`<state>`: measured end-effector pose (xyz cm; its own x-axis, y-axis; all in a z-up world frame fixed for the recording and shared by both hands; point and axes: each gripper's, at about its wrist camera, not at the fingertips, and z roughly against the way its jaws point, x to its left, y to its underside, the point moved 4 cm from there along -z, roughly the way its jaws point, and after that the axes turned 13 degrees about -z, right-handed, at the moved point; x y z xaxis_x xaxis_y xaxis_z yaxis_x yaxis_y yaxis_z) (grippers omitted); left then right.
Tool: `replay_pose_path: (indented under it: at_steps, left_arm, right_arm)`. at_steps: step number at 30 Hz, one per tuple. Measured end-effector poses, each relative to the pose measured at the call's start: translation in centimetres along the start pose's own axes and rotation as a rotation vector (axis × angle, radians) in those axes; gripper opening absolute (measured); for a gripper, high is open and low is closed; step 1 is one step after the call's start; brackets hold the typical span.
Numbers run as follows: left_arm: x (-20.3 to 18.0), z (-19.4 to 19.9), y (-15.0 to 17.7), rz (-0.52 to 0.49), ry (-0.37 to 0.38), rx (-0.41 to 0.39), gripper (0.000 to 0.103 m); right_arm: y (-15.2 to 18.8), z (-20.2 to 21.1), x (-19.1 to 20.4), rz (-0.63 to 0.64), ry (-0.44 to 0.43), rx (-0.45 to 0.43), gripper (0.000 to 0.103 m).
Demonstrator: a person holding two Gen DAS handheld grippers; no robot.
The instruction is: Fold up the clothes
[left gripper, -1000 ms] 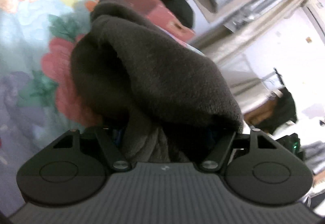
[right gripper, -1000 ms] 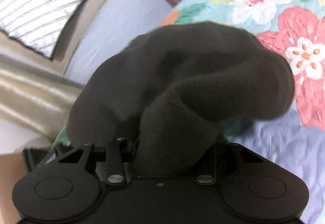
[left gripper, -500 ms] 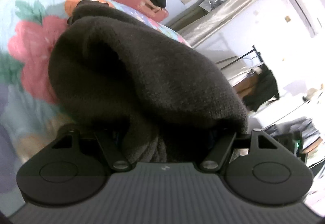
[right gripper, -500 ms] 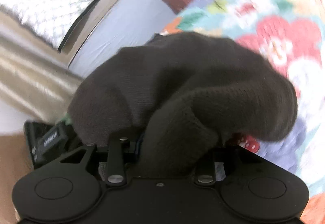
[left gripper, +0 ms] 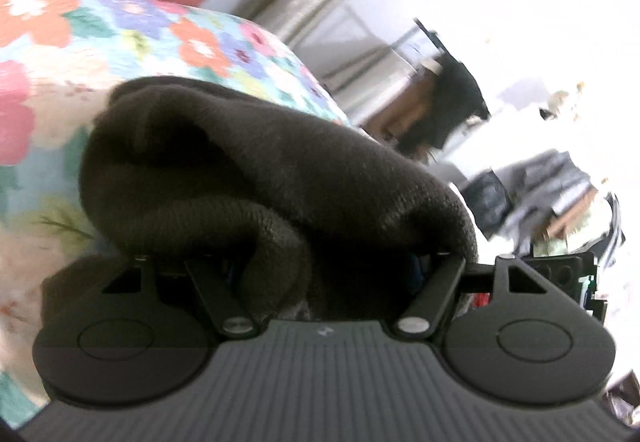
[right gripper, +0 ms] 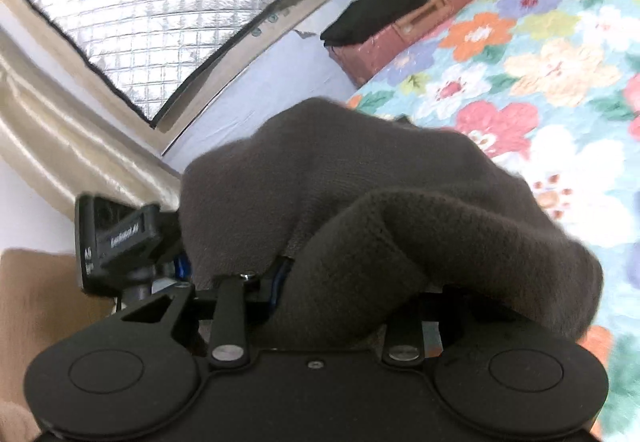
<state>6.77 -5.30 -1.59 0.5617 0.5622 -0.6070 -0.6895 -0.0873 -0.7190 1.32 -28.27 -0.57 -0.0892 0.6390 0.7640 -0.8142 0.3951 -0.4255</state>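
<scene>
A dark brown knitted garment (left gripper: 280, 177) is bunched over my left gripper (left gripper: 316, 262) and hides its fingers; the gripper is shut on it. The same garment (right gripper: 380, 209) drapes over my right gripper (right gripper: 344, 282), which is also shut on it, fingers hidden. Both hold the cloth lifted above the floral bedspread (left gripper: 120, 37), which also shows in the right wrist view (right gripper: 560, 81). The left gripper's body (right gripper: 116, 238) shows at the left of the right wrist view, close beside the cloth.
A red-brown box (right gripper: 404, 29) with a folded black cloth (right gripper: 376, 9) on it stands at the bed's far edge by the wall. A foil-covered window (right gripper: 140, 1) and curtain are on the left. Cluttered furniture and clothes (left gripper: 540, 181) stand beyond the bed.
Both grippers have lifted and tilted up with the garment; more of the room and wall shows, and the bedspread lies farther below. The left gripper's body has come into the right wrist view.
</scene>
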Motion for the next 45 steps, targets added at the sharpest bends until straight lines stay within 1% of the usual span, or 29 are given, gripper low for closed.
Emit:
replay_pose_path:
  at_steps: [2, 4, 7, 9, 11, 15, 17, 18, 19, 20, 22, 23, 24, 25, 26, 27, 29, 30, 31, 33, 35, 38, 41, 42, 43, 45]
  left_arm:
    - [-1.3, -0.7, -0.2, -0.002, 0.015, 0.011, 0.069]
    - [-2.8, -1.7, -0.7, -0.029, 0.023, 0.011, 0.069]
    - [-4.2, -2.6, -2.2, -0.056, 0.021, -0.009, 0.07]
    - [-5.7, -1.9, -3.3, -0.075, 0.015, -0.034, 0.07]
    - [-7.4, -1.2, -4.8, -0.13, -0.007, -0.062, 0.07]
    - [-10.9, 0.6, -7.4, -0.227, -0.069, -0.148, 0.07]
    - [-11.9, 0.6, -8.6, -0.233, -0.06, -0.166, 0.07]
    - [-11.9, 0.2, -8.9, -0.216, -0.049, -0.161, 0.071]
    - [-11.9, -0.7, -8.8, -0.215, -0.063, -0.138, 0.072]
    - [-12.1, -2.0, -8.6, -0.231, -0.096, -0.104, 0.072]
    - [-12.3, -4.9, -7.6, -0.274, -0.172, -0.023, 0.072]
    - [-12.1, -6.9, -6.5, -0.312, -0.225, 0.037, 0.075]
    - [-11.8, -8.6, -5.3, -0.339, -0.263, 0.096, 0.075]
    - [-11.4, -10.1, -3.9, -0.357, -0.286, 0.153, 0.075]
    - [-10.9, -11.2, -2.4, -0.378, -0.311, 0.204, 0.075]
    - [-10.5, -11.7, -1.1, -0.4, -0.342, 0.238, 0.075]
    - [-9.3, -11.1, 0.8, -0.438, -0.409, 0.261, 0.075]
    - [-8.6, -10.3, 1.2, -0.445, -0.436, 0.26, 0.075]
    - [-7.9, -9.3, 1.6, -0.431, -0.446, 0.259, 0.075]
    - [-6.3, -7.4, 2.2, -0.384, -0.443, 0.266, 0.075]
    - [-4.8, -6.3, 2.9, -0.341, -0.426, 0.277, 0.076]
    - [-3.0, -5.7, 3.4, -0.295, -0.424, 0.287, 0.078]
    - [-1.1, -6.6, 3.5, -0.252, -0.405, 0.291, 0.079]
    - [-0.6, -7.1, 3.5, -0.235, -0.393, 0.288, 0.079]
    - [-0.2, -7.4, 3.5, -0.217, -0.379, 0.282, 0.082]
    - [0.6, -8.1, 3.8, -0.178, -0.358, 0.255, 0.085]
  right_arm:
    - [0.7, 2.3, -0.2, -0.001, -0.006, -0.029, 0.04]
    - [1.2, 4.0, -0.3, -0.002, -0.017, -0.077, 0.039]
    - [0.8, 5.8, 0.1, 0.008, -0.048, -0.132, 0.039]
    - [0.4, 7.0, 0.7, 0.025, -0.085, -0.158, 0.039]
    - [-0.1, 7.7, 2.3, 0.074, -0.119, -0.173, 0.039]
    - [-2.0, 9.1, 4.9, 0.19, -0.173, -0.214, 0.037]
    - [-3.0, 10.0, 5.9, 0.237, -0.165, -0.241, 0.036]
    - [-3.2, 10.9, 6.1, 0.252, -0.145, -0.268, 0.036]
    - [-3.4, 11.7, 5.8, 0.252, -0.118, -0.295, 0.036]
    - [-3.6, 12.5, 5.2, 0.239, -0.072, -0.321, 0.036]
    - [-4.0, 13.5, 2.9, 0.218, 0.065, -0.389, 0.037]
    - [-4.3, 13.6, 0.8, 0.183, 0.156, -0.408, 0.037]
    - [-4.7, 13.6, -1.5, 0.143, 0.25, -0.426, 0.036]
    - [-5.0, 13.8, -3.8, 0.103, 0.344, -0.443, 0.037]
    - [-5.0, 14.2, -6.5, 0.019, 0.416, -0.464, 0.037]
    - [-5.0, 14.7, -9.3, -0.072, 0.485, -0.485, 0.037]
    - [-4.1, 16.1, -13.7, -0.191, 0.608, -0.51, 0.038]
    - [-3.4, 16.7, -15.0, -0.224, 0.631, -0.512, 0.038]
    - [-2.8, 17.3, -16.2, -0.253, 0.649, -0.513, 0.038]
    - [-1.7, 18.2, -17.1, -0.254, 0.655, -0.537, 0.039]
    - [-1.2, 18.9, -17.1, -0.229, 0.688, -0.559, 0.042]
    - [-0.4, 18.7, -15.6, -0.11, 0.726, -0.556, 0.043]
    - [0.4, 17.7, -12.8, 0.027, 0.749, -0.562, 0.045]
    - [0.7, 17.3, -11.4, 0.077, 0.743, -0.562, 0.047]
    - [0.8, 16.5, -10.4, 0.128, 0.728, -0.549, 0.051]
    - [0.9, 14.5, -8.4, 0.228, 0.685, -0.478, 0.055]
